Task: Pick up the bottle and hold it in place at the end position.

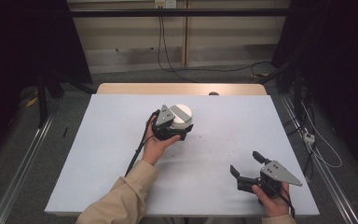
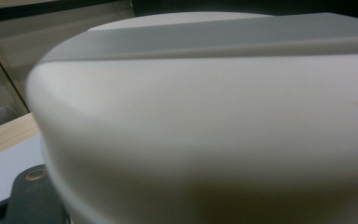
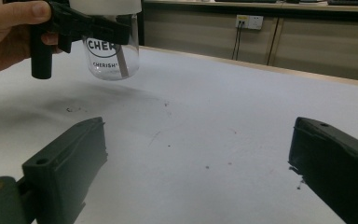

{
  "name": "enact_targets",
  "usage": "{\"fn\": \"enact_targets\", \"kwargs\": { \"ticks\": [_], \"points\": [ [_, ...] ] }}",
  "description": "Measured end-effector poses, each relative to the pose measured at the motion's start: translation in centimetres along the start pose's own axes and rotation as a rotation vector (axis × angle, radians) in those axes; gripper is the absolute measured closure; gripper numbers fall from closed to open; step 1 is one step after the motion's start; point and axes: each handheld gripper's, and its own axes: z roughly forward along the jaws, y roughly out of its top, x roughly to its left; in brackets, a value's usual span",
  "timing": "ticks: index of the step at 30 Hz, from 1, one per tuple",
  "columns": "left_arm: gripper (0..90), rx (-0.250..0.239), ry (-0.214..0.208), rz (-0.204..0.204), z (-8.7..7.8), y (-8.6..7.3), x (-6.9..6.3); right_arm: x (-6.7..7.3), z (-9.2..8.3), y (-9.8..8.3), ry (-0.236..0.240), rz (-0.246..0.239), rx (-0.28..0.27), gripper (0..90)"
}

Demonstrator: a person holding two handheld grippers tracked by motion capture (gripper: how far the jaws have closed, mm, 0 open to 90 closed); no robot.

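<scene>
Left tongs clamped on the jar just under its white lid; right tongs wide apart, empty, on the bench, well apart from the jar.

Worktop pale grey-blue sheet, spreads under both claws; dark specks and scuffs on it ahead of right claw. Bare wooden edge strip along far side, beyond left claw. Wall socket on back wall, well past left claw; black cables hang from it to grey floor. Metal rail on floor, off left of left claw. White power strip on floor, right of right claw.
</scene>
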Motion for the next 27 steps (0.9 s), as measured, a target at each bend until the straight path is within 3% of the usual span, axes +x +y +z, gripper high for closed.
{"fn": "enact_targets", "kwargs": {
  "ticks": [15,27],
  "points": [
    [18.4,0.004,-0.006,-0.034,1.2,-0.2,0.1,0.0,0.0,0.0,0.0,0.0,-0.001,3.5],
    [18.4,0.017,0.004,-0.02,1.8,-0.6,0.3,0.0,-0.1,0.0,0.002,-0.002,0.0,3.5]
  ]
}}
